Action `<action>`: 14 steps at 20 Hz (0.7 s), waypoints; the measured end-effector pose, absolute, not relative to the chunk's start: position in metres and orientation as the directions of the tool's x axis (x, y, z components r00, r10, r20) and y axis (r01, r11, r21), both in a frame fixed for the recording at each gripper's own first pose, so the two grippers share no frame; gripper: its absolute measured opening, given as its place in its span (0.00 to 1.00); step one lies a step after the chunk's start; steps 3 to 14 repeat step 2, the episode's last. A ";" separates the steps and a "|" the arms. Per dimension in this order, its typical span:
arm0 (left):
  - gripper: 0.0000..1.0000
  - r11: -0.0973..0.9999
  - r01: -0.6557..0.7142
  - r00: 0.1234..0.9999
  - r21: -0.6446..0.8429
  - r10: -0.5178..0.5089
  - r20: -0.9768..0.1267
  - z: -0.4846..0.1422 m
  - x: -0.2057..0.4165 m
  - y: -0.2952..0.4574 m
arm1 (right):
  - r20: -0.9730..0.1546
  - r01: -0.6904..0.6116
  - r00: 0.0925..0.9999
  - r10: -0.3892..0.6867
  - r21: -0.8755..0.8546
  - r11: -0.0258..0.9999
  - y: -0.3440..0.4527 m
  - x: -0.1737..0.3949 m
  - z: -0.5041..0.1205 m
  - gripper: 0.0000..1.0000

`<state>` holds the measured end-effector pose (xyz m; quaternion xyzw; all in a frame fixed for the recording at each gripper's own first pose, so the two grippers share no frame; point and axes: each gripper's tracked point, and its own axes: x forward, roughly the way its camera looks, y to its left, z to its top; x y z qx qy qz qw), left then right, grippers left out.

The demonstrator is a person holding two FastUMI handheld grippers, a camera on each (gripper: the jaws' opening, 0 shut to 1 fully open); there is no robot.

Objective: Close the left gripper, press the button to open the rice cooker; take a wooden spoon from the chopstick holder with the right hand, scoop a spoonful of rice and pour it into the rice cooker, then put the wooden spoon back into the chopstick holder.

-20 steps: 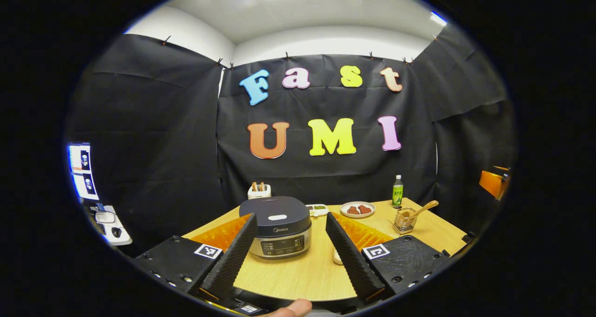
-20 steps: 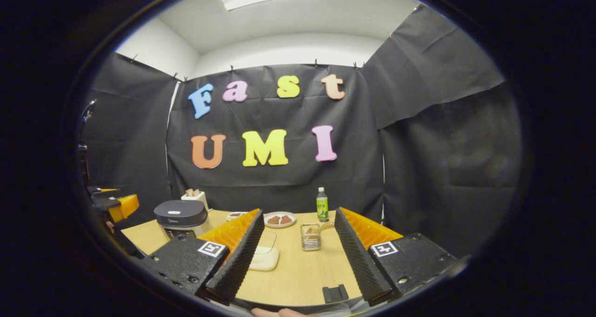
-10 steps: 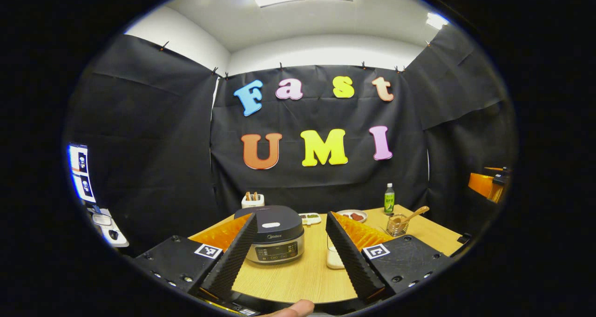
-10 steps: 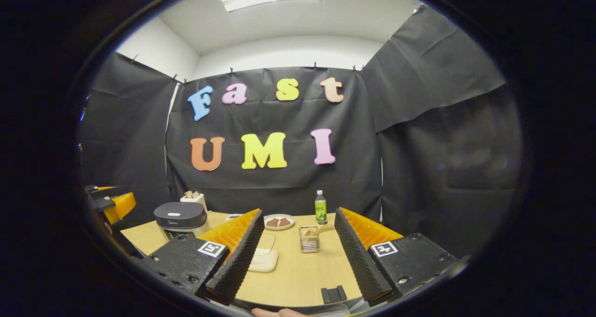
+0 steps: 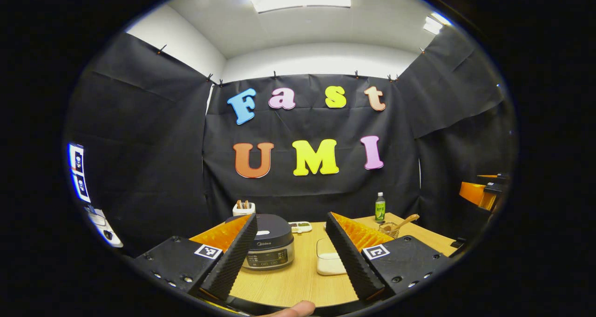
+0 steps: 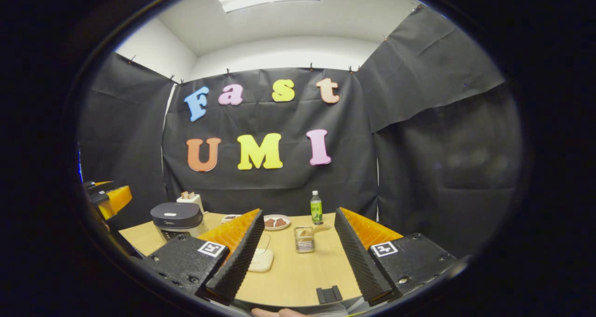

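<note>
1. Right now the left hand-held gripper point(image 5: 291, 249) hangs above the near edge of the bench point(image 5: 302, 284), its fingers spread wide and holding nothing.
2. Ahead and slightly left of it, well apart, stands the rice cooker point(image 5: 269, 245), lid down, front panel facing the gripper.
3. That gripper is the nearer one to the cooker; it looks due to press together first.
4. Meanwhile the right hand-held gripper point(image 6: 298, 252) is spread too, with the chopstick holder point(image 6: 304, 239) and its wooden spoon point(image 6: 320, 227) straight ahead, untouched.

L gripper point(image 5: 291, 256) jaws wide, R gripper point(image 6: 295, 261) jaws wide, both empty
</note>
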<state>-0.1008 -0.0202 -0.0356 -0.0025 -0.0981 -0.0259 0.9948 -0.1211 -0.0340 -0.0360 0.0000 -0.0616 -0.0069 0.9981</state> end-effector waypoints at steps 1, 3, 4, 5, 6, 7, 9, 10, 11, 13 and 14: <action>0.94 0.999 0.051 0.980 0.005 -0.051 0.193 -0.037 -0.100 -0.021 | 0.122 0.014 0.992 -0.014 0.004 1.000 -0.034 -0.120 -0.037 0.98; 0.94 0.999 0.048 0.980 0.012 -0.049 0.191 -0.039 -0.099 -0.022 | 0.120 0.016 0.993 -0.016 0.007 1.000 -0.036 -0.121 -0.038 0.99; 0.94 0.999 0.048 0.980 0.012 -0.049 0.191 -0.039 -0.099 -0.022 | 0.120 0.016 0.993 -0.016 0.007 1.000 -0.036 -0.121 -0.038 0.99; 0.94 0.999 0.048 0.980 0.012 -0.049 0.191 -0.039 -0.099 -0.022 | 0.120 0.016 0.993 -0.016 0.007 1.000 -0.036 -0.121 -0.038 0.99; 0.94 0.999 0.048 0.980 0.012 -0.049 0.191 -0.039 -0.099 -0.022 | 0.120 0.016 0.993 -0.016 0.007 1.000 -0.036 -0.121 -0.038 0.99; 0.94 0.999 0.048 0.980 0.012 -0.049 0.191 -0.039 -0.099 -0.022 | 0.120 0.016 0.993 -0.016 0.007 1.000 -0.036 -0.121 -0.038 0.99; 0.94 0.999 0.048 0.980 0.012 -0.049 0.191 -0.039 -0.099 -0.022 | 0.120 0.016 0.993 -0.016 0.007 1.000 -0.036 -0.121 -0.038 0.99; 0.94 0.999 0.048 0.980 0.012 -0.049 0.191 -0.039 -0.099 -0.022 | 0.120 0.016 0.993 -0.016 0.007 1.000 -0.036 -0.121 -0.038 0.99; 0.94 0.999 0.048 0.980 0.012 -0.049 0.191 -0.039 -0.099 -0.022 | 0.120 0.016 0.993 -0.016 0.007 1.000 -0.036 -0.121 -0.038 0.99; 0.94 0.999 0.048 0.980 0.012 -0.049 0.191 -0.039 -0.099 -0.022 | 0.120 0.016 0.993 -0.016 0.007 1.000 -0.036 -0.121 -0.038 0.99; 0.94 0.999 0.048 0.980 0.012 -0.049 0.191 -0.039 -0.099 -0.022 | 0.120 0.016 0.993 -0.016 0.007 1.000 -0.036 -0.121 -0.038 0.99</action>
